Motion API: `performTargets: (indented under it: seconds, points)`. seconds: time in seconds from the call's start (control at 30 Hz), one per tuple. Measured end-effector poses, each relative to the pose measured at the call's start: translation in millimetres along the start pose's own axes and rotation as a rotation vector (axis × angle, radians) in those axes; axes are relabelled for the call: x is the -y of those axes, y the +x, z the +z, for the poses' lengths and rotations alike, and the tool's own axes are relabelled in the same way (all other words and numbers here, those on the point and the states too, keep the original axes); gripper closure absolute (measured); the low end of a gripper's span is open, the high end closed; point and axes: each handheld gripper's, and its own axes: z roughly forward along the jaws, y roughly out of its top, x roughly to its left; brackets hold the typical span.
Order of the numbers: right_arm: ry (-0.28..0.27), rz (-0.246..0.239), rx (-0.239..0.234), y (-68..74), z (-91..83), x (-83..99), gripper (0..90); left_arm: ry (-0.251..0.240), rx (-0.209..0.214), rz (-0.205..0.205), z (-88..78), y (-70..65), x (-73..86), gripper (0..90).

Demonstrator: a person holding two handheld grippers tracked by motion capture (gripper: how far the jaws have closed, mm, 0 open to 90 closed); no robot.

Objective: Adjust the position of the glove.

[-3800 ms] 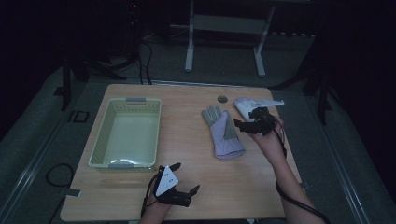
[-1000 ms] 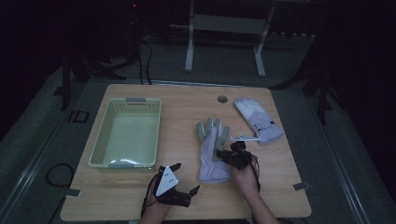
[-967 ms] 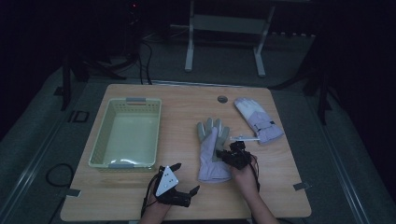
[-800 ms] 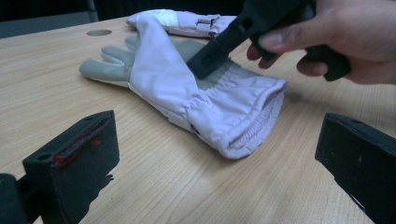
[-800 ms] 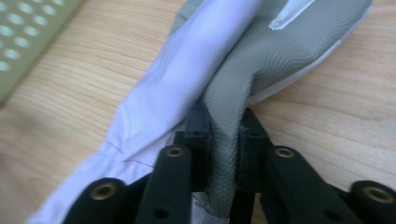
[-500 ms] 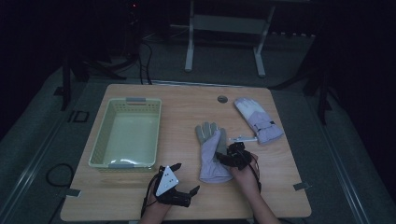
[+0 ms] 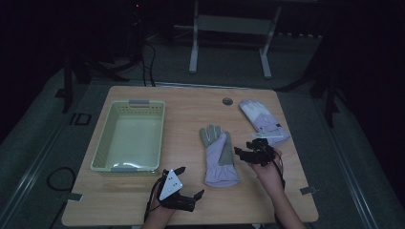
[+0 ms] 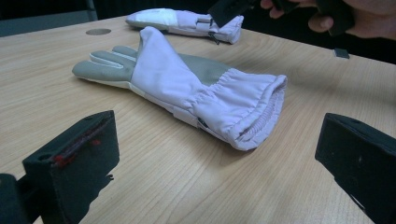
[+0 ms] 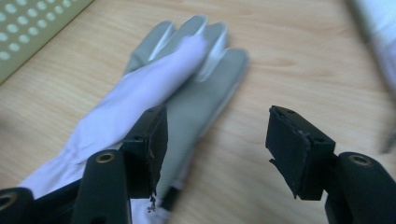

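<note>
Gloves lay outside the basket (image 7: 102, 143): folded glove (image 7: 218, 155) at frame centre, second glove (image 7: 263, 121) upper right. Right gripper (image 7: 249, 153) and left gripper (image 7: 184, 188) gaped wide, empty; binning apparently remained.

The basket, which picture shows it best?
The high view: the whole basket sits at the table's left, its inside showing. The right gripper view catches one holed corner, blurred.

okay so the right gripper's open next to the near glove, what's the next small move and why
Probably shift the right gripper left over the near glove and close. Its jaws stand open, nothing between them, one jaw at the glove's edge. The basket stands empty, a likely destination.
</note>
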Motion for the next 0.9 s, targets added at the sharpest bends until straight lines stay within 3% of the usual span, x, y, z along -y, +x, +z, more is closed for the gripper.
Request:
performTargets:
  seconds: [0.03, 0.13, 0.2, 0.53, 0.67, 0.9]
  points:
    - [-0.01, -0.017, 0.012, -7.2, -3.6, -1.9, 41.2, 0.002, 0.0, 0.0, -0.1, 0.0, -0.1, 0.0]
    - [-0.016, -0.022, 0.005, -11.4, -5.6, -2.8, 42.1, 0.002, 0.0, 0.0, -0.1, 0.0, -0.1, 0.0]
    - [-0.042, -0.032, -0.003, -25.5, -12.3, -5.5, 43.1, 0.001, 0.0, -0.004, 0.1, 0.0, -0.1, 0.0]
    - [-0.044, -0.062, 0.061, -66.6, -27.9, -20.1, 47.0, -0.001, -0.002, -0.005, 0.1, 0.2, -0.1, 0.0]
    - [-0.04, -0.07, 0.072, -78.2, -30.2, -26.3, 46.3, 0.001, -0.005, -0.004, 0.2, 0.0, -0.1, 0.0]
    - [-0.022, -0.052, 0.105, -112.1, -26.1, -42.3, 46.8, 0.004, -0.013, -0.003, 0.2, -0.3, -0.2, 0.0]
